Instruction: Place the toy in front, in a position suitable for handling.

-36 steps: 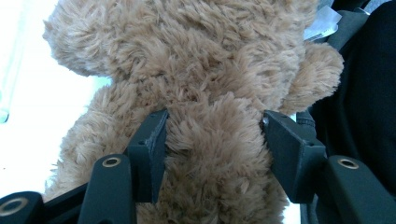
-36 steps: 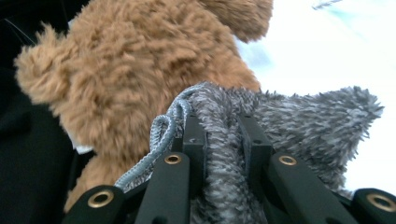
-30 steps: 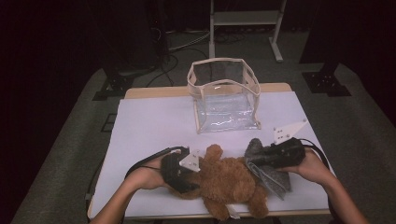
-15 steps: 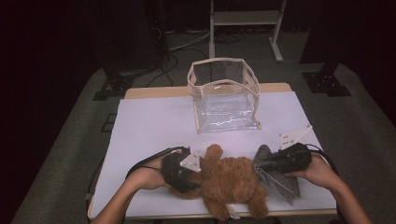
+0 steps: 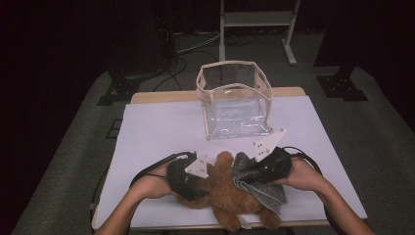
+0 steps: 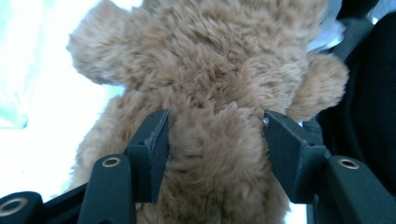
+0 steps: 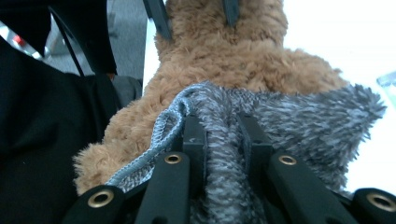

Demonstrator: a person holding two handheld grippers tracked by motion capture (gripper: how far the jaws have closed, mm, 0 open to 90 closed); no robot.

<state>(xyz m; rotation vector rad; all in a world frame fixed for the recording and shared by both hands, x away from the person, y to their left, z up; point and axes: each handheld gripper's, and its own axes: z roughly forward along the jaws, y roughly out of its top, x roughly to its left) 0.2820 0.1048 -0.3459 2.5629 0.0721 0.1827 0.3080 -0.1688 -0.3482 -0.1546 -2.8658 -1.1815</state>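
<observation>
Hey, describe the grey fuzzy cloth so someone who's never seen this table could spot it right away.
Start at the white table and go to its near edge, in front of the clear bag. There a brown teddy bear lies between two hand-held tools; the grey cloth drapes over its side, pinched in the right tool. It is the one grey knitted item there.

It looked like a lab or recording studio: dark curtains (image 5: 73, 44) hung all round, cables (image 5: 195, 41) trailed over grey carpet (image 5: 63, 161), black stand feet (image 5: 342, 88) and a metal frame (image 5: 257, 24) stood behind a white-covered worktop (image 5: 161, 132).
</observation>
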